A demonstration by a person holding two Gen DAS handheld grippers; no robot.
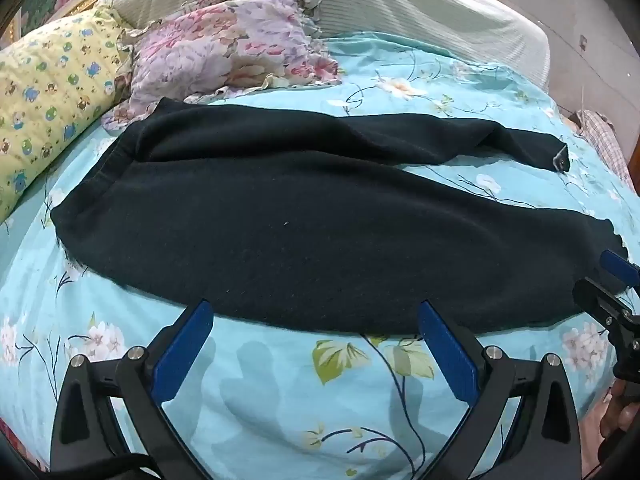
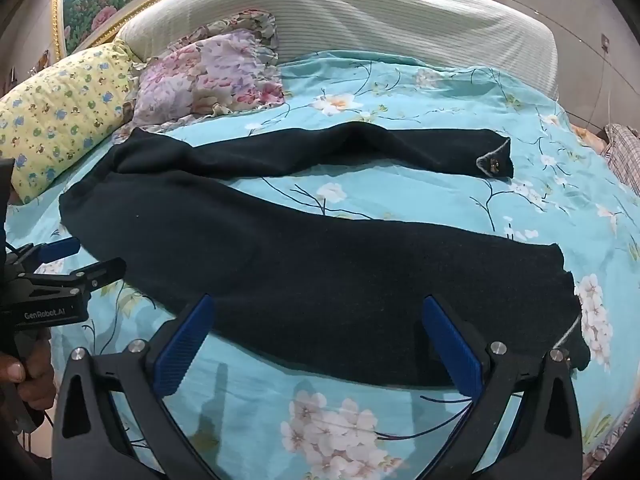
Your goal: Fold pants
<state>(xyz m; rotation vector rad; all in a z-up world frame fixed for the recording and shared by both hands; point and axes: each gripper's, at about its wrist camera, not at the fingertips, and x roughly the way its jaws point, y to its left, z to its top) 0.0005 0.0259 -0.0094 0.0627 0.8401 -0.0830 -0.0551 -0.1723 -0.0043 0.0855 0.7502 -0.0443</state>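
Black pants [image 1: 304,216] are lying flat on the bed sheet [image 1: 280,408], a turquoise floral one, w/ the waistband toward the pillows at the left and both legs running off to the right, spread in a narrow V so a wedge of sheet is showing btwn them. Far leg is ending at a cuff w/ a small grey tag [image 2: 490,164]; near leg is the wider one and its hem is lying at the right, edge slightly frayed. Left tool [image 1: 316,356] is hovering over the sheet just at the near edge of the pants, blue pads [image 1: 184,356] standing wide apart, nothing btwn them. Right tool [image 2: 318,350] is likewise gaping, pads apart, w/ tips sitting over the near leg's lower edge; cannot tell if they are touching cloth. In the left wrist view the right tool is showing at the right border by the near hem; in the right wrist view the left tool is showing at the left border near the waist end, w/ a hand [image 2: 28,376] gripping its handle. Yellow cartoon-print pillow [image 1: 52,100] and pink floral pillow [image 1: 224,48] are resting at the head of the bed, floral one just touching the waistband corner. White ribbed headboard [image 2: 360,12] is standing behind. Checked cloth [image 2: 624,152] is lying at far right edge.
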